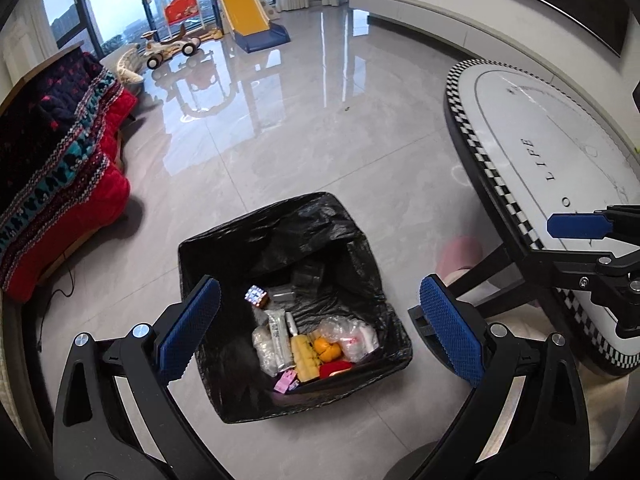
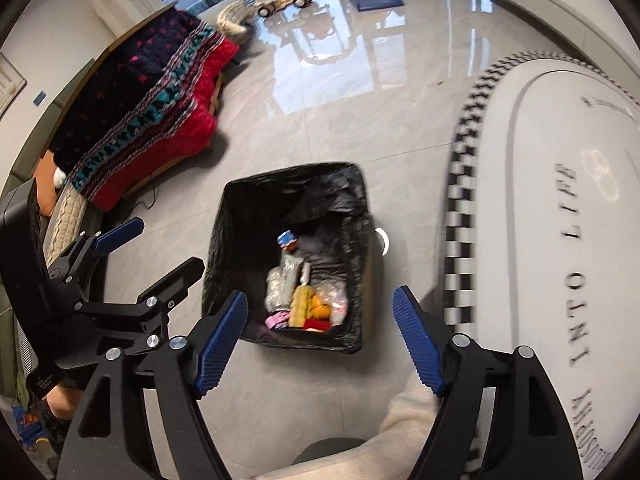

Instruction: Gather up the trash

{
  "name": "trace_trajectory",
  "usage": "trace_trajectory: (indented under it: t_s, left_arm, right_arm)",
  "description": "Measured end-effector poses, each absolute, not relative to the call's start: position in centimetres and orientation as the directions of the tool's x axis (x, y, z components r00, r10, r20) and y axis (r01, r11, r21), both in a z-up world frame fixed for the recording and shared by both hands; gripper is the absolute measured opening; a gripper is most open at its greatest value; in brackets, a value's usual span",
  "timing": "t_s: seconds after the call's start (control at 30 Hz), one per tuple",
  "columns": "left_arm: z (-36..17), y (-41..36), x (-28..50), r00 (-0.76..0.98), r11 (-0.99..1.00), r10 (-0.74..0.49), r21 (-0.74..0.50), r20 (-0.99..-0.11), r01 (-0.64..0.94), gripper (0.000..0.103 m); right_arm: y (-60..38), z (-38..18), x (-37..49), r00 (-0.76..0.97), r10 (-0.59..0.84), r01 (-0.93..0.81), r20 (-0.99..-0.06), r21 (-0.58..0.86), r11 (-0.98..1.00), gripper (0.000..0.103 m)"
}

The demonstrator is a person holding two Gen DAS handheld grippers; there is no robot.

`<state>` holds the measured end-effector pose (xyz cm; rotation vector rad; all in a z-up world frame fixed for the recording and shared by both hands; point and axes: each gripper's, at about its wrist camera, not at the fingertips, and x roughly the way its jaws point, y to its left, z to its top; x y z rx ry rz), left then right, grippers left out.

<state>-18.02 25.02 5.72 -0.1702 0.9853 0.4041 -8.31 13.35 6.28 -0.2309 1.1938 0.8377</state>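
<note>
A bin lined with a black bag stands on the tiled floor beside the table. Inside lie an orange, a yellow item, clear plastic wrappers, a pink piece and a small patterned cube. My left gripper hangs above the bin, open, nothing between its blue pads. My right gripper also hovers over the bin, open and empty. Each gripper shows at the edge of the other's view: the left gripper, and a right finger.
A white oval table with a checkered edge stands right of the bin. A sofa with red and patterned blankets is on the left, a cable beside it. Toys and a yellow slide stand far back. A person's pink slipper is under the table.
</note>
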Motion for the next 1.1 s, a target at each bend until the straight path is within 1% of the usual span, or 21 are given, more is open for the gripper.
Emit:
trace_trajectory:
  t_s: [0.23, 0.5, 0.57, 0.83, 1.1]
  left_arm:
    - [6.7, 20.2, -13.0, 0.527, 0.953, 0.183, 0.017, -0.830, -0.304, 0.097]
    - [7.3, 13.8, -7.2, 0.552, 0.984, 0.096, -0.003, -0.828, -0.176, 0.097]
    - [7.3, 11.8, -5.9, 0.556, 0.990, 0.077, -0.003, -0.828, -0.142, 0.097]
    - [6.2, 3.8, -1.3, 0.564, 1.000, 0.009, -0.003, -0.825, -0.020, 0.097]
    - [4.3, -0.8, 2.4, 0.559, 1.000, -0.027, -0.013, -0.829, 0.028, 0.097]
  right_arm:
    - [6.8, 7.4, -5.1, 0.212, 0.437, -0.602, -0.874, 0.236, 0.763, 0.079]
    - [-2.0, 7.6, -2.1, 0.314, 0.381, -0.470, -0.870, 0.207, 0.858, 0.081]
    - [-4.1, 7.4, -1.4, 0.344, 0.357, -0.427, -0.868, 0.194, 0.883, 0.083]
    - [-12.6, 5.6, 0.5, 0.426, 0.254, -0.255, -0.868, 0.153, 0.955, 0.085]
    - [-18.4, 3.7, 1.4, 0.470, 0.180, -0.129, -0.864, 0.135, 0.982, 0.085]
